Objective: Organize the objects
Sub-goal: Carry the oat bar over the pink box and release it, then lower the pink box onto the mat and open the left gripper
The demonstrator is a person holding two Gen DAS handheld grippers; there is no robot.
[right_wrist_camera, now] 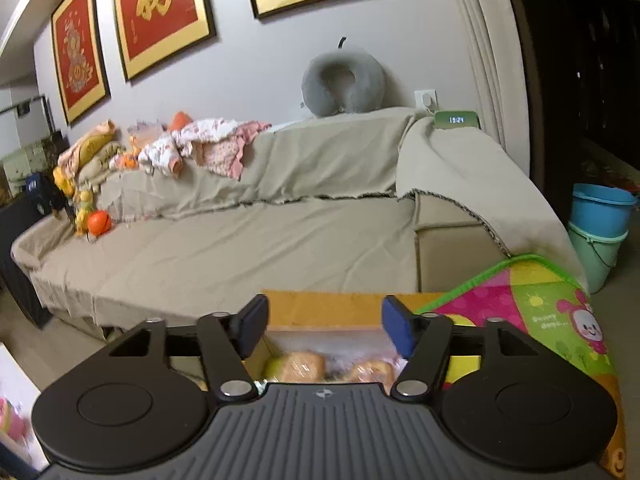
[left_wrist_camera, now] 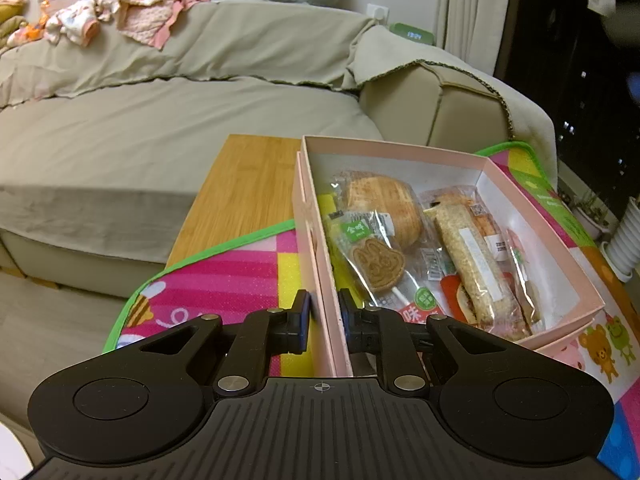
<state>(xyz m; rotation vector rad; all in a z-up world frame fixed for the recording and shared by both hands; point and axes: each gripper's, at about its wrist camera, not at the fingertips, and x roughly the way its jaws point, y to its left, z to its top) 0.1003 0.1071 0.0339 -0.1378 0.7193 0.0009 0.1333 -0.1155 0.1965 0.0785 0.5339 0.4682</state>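
A pink open box (left_wrist_camera: 308, 216) sits on a colourful play mat (left_wrist_camera: 224, 280) over a wooden table (left_wrist_camera: 248, 184). Inside lie a round bread (left_wrist_camera: 384, 204), a bunny-shaped cookie in a clear packet (left_wrist_camera: 376, 264) and a wrapped sandwich (left_wrist_camera: 472, 256). My left gripper (left_wrist_camera: 324, 300) is shut on the box's near left wall, one pad outside and one inside. In the right wrist view my right gripper (right_wrist_camera: 325, 314) is open with nothing between its blue pads. It hovers above the box (right_wrist_camera: 320, 338), where wrapped breads (right_wrist_camera: 304, 366) show blurred below.
A beige covered sofa (left_wrist_camera: 180, 120) stands just behind the table, with baby clothes (right_wrist_camera: 208, 144) and a grey neck pillow (right_wrist_camera: 342, 84) on its back. A green clock (right_wrist_camera: 456, 120) rests on the armrest. Stacked buckets (right_wrist_camera: 598, 220) stand at the right.
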